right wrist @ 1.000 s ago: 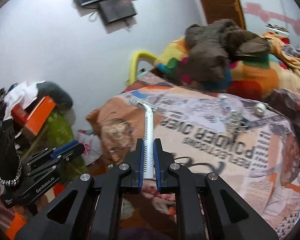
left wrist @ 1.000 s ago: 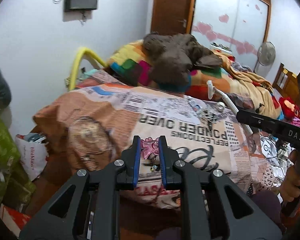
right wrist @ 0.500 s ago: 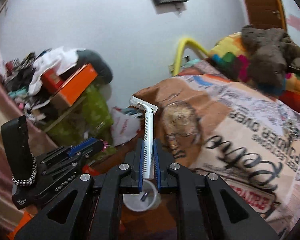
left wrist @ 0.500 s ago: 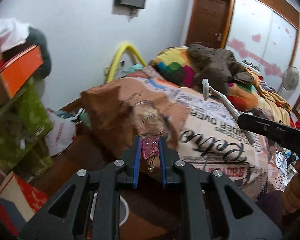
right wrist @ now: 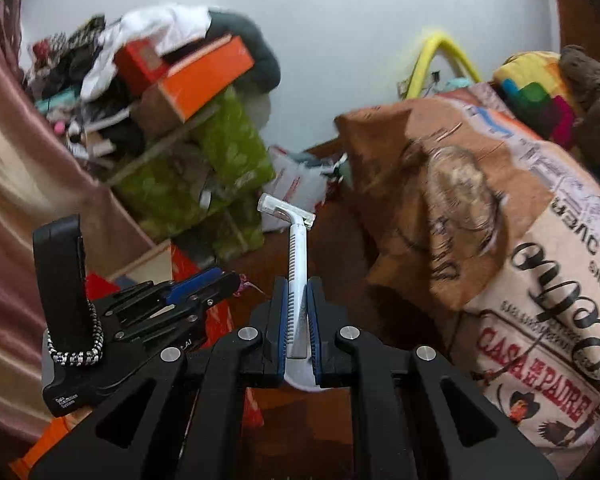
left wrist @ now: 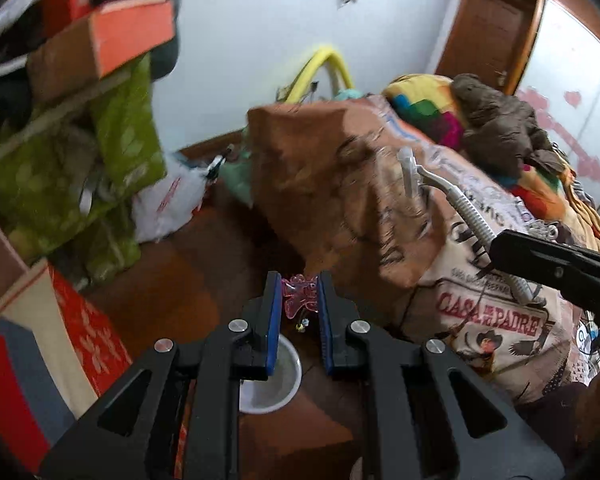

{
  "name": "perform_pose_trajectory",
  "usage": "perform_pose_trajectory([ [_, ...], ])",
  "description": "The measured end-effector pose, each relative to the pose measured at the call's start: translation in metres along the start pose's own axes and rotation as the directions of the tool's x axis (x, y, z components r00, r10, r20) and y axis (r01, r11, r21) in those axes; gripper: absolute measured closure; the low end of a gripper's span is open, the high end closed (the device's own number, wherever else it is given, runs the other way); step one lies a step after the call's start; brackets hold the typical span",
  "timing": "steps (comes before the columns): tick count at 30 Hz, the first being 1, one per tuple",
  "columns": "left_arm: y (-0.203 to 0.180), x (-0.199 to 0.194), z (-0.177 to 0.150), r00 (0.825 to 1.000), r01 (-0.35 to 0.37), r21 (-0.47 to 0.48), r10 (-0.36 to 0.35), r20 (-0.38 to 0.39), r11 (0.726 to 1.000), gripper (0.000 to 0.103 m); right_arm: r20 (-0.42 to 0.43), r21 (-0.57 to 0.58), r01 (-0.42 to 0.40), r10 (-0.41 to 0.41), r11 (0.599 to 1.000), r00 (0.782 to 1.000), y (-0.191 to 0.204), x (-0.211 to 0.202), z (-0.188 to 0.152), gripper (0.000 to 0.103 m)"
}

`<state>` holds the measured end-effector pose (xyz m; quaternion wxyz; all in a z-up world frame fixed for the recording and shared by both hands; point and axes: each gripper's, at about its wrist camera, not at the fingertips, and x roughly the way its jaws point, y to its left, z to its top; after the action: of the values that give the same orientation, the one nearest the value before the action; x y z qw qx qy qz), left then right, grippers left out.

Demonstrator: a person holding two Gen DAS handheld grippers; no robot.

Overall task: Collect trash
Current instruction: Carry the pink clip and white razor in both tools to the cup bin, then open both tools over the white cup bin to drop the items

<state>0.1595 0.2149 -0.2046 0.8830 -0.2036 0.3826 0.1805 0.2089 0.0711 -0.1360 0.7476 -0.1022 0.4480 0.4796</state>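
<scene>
Two tools closed | left tool (left wrist: 296, 300): brittle pink clip (left wrist: 299, 296) pinched | right tool (right wrist: 298, 304): light, stiff razor (right wrist: 296, 264) held mid-handle

My left fingers hide half the white cup (left wrist: 286, 376); my right jaws cover nearly all of it. The bedspread (left wrist: 340, 184) is blurred.

— Looked alike? Left gripper (left wrist: 298, 292), right gripper (right wrist: 298, 296)?
— Matte black frames, triangular cut-outs, silver screws (left wrist: 238, 325), blue pads (left wrist: 275, 316) inside.
— Any markings?
— Small white lettering on the left one's side; a beaded black-and-white band (right wrist: 76, 354) around its upright black block.
</scene>
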Motion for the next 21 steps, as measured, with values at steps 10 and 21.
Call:
perform_pose_trajectory([
  [10,0.054,0.047,-0.057,0.987,-0.049,-0.151,0.025,-0.158,0.987,0.087,-0.192,0.007,-0.006,0.007,1.0,0.981,0.007,0.077,-0.025,0.094],
  [21,0.082,0.112,-0.107,0.944,-0.09,-0.206,0.017,-0.33,0.975,0.087,-0.386,0.038,0.021,-0.005,0.999,0.922,-0.003,0.153,-0.056,0.094],
])
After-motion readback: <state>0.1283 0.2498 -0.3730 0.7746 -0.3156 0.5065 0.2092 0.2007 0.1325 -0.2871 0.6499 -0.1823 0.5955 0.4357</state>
